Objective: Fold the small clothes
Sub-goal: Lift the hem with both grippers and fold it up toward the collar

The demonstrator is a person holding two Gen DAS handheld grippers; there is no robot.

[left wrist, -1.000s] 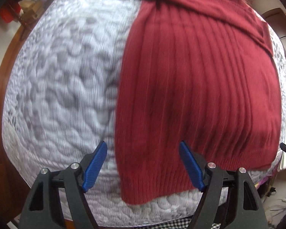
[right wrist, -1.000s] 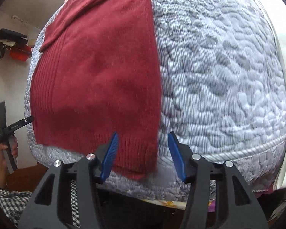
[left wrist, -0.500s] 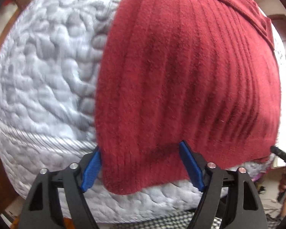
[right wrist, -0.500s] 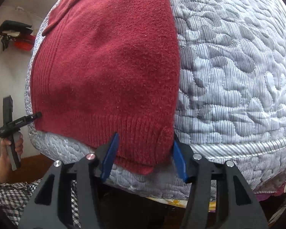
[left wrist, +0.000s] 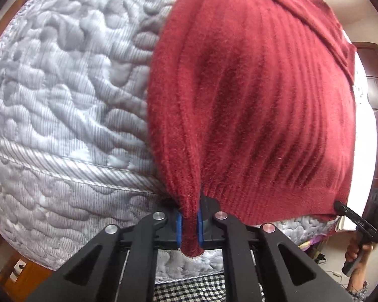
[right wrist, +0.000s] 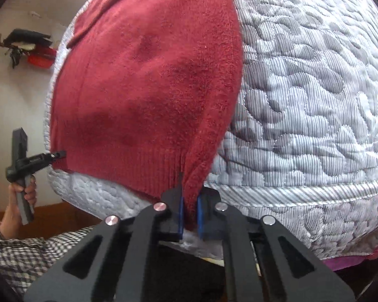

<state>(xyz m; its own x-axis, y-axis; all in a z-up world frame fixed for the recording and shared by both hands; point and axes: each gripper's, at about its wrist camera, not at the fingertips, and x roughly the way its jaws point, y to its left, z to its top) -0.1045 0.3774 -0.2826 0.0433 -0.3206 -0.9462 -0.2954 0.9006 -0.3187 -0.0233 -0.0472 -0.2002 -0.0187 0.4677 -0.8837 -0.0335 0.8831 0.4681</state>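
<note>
On the quilted bed (left wrist: 63, 95), both tongs (left (left wrist: 189, 224), right (right wrist: 189, 216)) pinch the red sweater's (left wrist: 264, 100) hem.

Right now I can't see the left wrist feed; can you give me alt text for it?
The left gripper is shut on the near left hem corner of a red sweater, which lies flat on a grey quilted mattress. At the far right, the right gripper meets the hem's other corner, with a hand on its handle.
</note>
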